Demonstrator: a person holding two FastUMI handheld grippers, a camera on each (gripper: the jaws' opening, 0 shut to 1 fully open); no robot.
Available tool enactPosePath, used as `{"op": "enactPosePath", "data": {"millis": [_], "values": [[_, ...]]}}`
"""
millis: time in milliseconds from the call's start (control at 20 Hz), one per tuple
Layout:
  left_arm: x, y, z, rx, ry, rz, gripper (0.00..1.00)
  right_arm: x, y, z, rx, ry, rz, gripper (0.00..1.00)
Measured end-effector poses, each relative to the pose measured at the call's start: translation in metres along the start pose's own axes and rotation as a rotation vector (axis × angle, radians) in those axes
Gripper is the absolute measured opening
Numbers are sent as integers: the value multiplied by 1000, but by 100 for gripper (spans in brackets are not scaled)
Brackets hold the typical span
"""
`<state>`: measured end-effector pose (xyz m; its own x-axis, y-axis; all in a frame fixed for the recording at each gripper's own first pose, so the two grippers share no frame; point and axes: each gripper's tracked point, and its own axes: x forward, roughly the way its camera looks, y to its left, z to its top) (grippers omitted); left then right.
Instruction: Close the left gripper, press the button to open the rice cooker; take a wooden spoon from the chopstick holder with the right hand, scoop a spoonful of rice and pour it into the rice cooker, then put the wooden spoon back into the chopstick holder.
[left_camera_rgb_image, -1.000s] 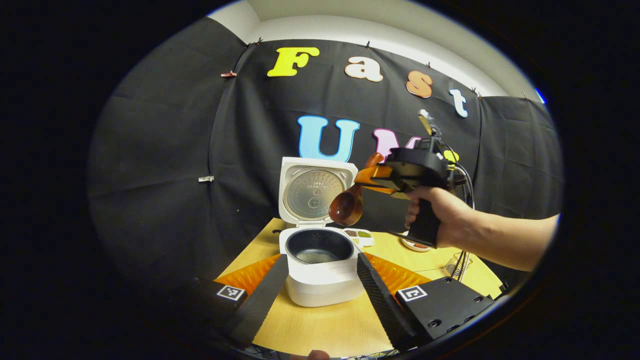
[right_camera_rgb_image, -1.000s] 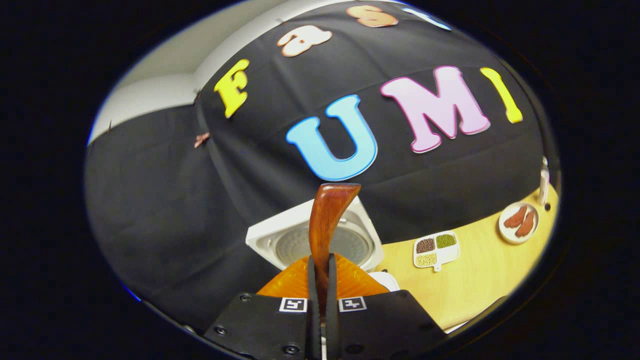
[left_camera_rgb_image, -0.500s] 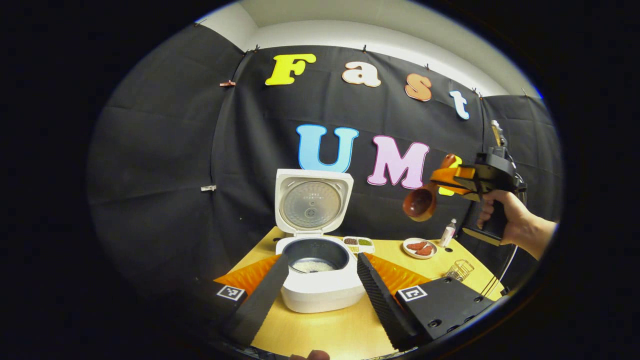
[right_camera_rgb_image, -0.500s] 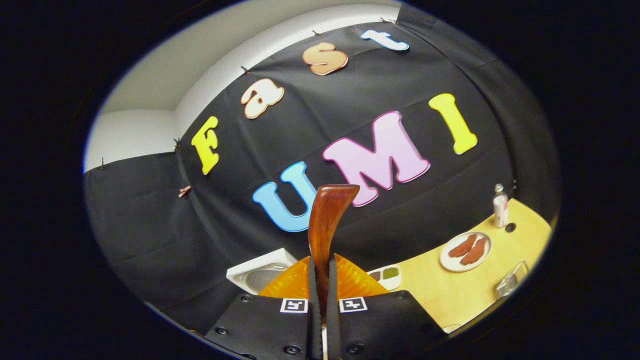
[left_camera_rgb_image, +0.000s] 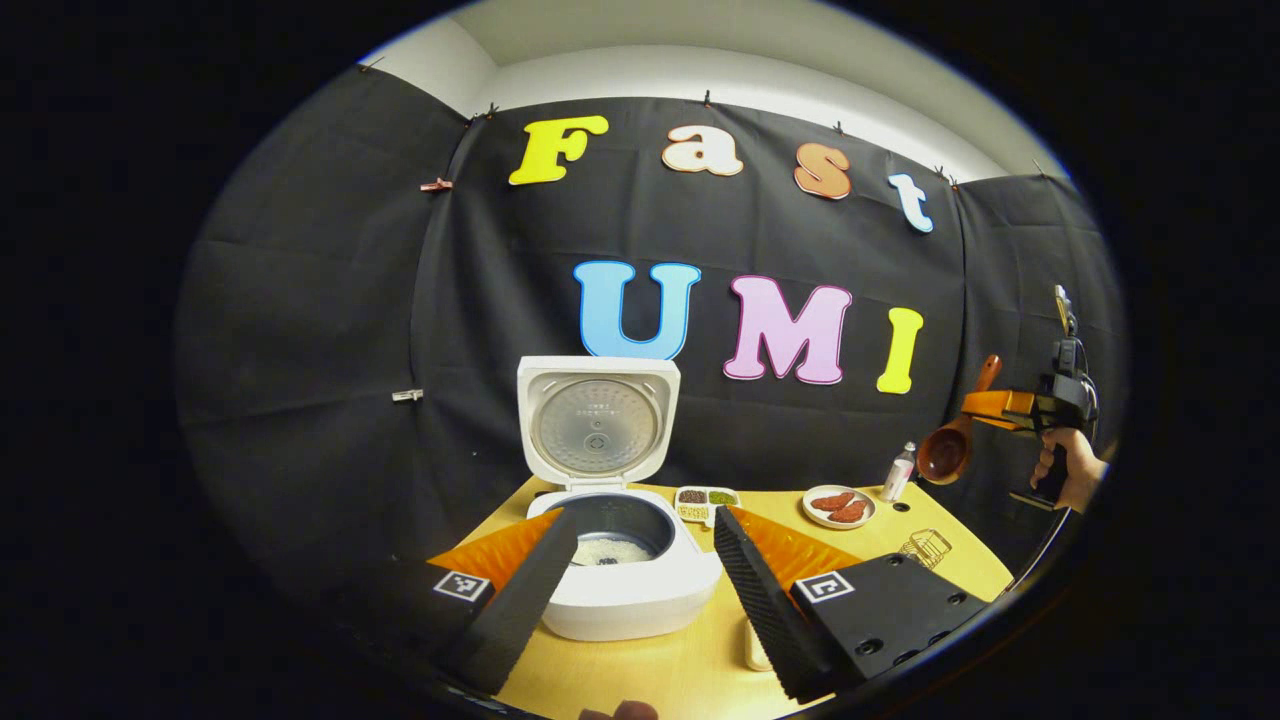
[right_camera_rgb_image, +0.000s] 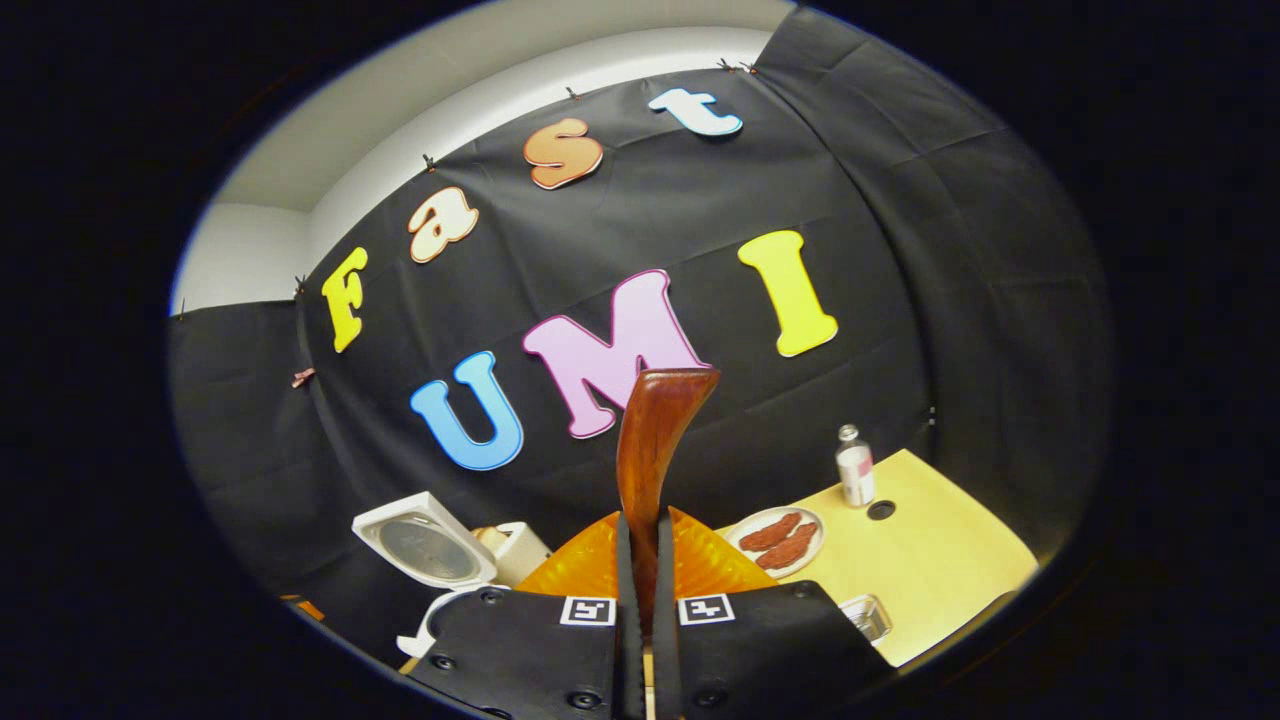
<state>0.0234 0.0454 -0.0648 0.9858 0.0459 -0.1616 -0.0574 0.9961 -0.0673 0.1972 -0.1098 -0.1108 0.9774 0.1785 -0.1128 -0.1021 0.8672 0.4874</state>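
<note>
Light wood table (left_camera_rgb_image: 690, 670) in a booth, black cloth wall (left_camera_rgb_image: 320, 330) behind and on both sides, pale plain wall strip and ceiling above the cloth

Rice cooker (left_camera_rgb_image: 625, 590) sits near-left on the table, lid (left_camera_rgb_image: 597, 420) up and standing roughly vertical, dark inner pot with a patch of white rice (left_camera_rgb_image: 610, 550) at the bottom. Same cooker shows tilted at lower left in the right gripper view (right_camera_rgb_image: 430, 550)

Far side of the table, left to right: small divided dish (left_camera_rgb_image: 706, 500) of grains just behind the cooker, plate (left_camera_rgb_image: 838, 506) with reddish pieces, small bottle (left_camera_rgb_image: 900, 470), round hole in the tabletop beside it. Wire chopstick holder (left_camera_rgb_image: 925, 548) near the right edge, closer than the plate

Left gripper (left_camera_rgb_image: 640, 590): fingers spread wide, nothing between them, framing the cooker body from the near side

Right gripper (right_camera_rgb_image: 640, 600): fingers nearly together, pinching the handle of the wooden spoon (right_camera_rgb_image: 655, 440). From the left gripper view it's held by a hand (left_camera_rgb_image: 1075, 470) high at far right, well above the table, spoon bowl hanging down-left close to the bottle and up from the holder. Can't tell whether the bowl has anything in it
</note>
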Motion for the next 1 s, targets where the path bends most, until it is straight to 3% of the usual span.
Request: {"op": "enactPosePath", "data": {"millis": [250,450,550,600,1000], "values": [[4,-19,0,4,11,39,95,-2,-86,-32,-123,64,-76,8],[6,-33,-4,9,34,69,95,9,-136,-71,-136,130,-125,8],[4,-35,-8,-9,47,92,95,16,-151,-96,-118,164,-129,13],[2,-34,-9,-14,46,113,95,19,-157,-107,-108,184,-129,8],[-5,-33,-25,4,85,191,95,42,-182,-170,-181,264,-125,8]]}}
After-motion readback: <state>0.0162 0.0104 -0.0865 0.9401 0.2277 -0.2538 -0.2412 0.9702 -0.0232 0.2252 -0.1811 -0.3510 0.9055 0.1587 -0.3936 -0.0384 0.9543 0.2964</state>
